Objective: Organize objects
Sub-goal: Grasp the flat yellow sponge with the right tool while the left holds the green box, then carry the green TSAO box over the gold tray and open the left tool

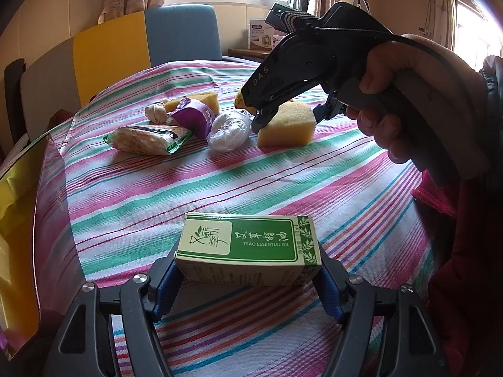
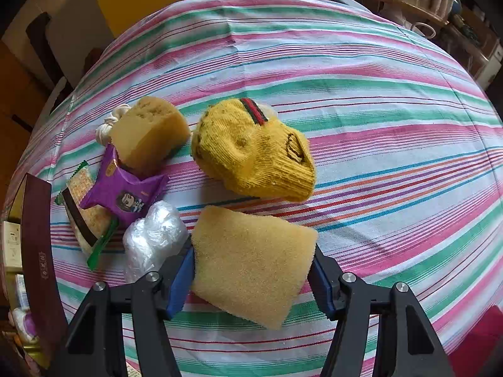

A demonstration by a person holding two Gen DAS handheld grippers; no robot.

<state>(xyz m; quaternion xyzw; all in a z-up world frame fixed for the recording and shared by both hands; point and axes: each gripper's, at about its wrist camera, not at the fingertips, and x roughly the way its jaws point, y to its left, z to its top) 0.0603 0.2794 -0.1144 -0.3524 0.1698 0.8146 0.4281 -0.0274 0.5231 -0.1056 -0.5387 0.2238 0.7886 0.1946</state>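
Fingers of left gripper closed on green-and-cream essential-oil box, blue pads pressed to both short ends; box held flat, printed face up, apparently clear of the striped counter. Grip looks square. Advice: keep wrist level, carry toward the dark box at the left counter edge if that is the sorting bin (judgement only; contents partly hidden).

Fingers of right gripper set around near yellow sponge, pads touching both sides; sponge sides show little squeeze, so grip judged light. Sponge sits on counter or barely above it; cannot tell which. Advice: close a little more before lifting, since foam yields and may slip; lift straight up to avoid dragging the crumpled clear plastic lying just beside the left pad.

Beyond sponge: yellow knit sock, bunched, apart from the sponge. Left of it: purple snack packet overlapping cracker packet; second, rougher sponge touching the purple packet; knotted white cord behind that.

Risk noted: cloth wrinkles could catch a low carry.
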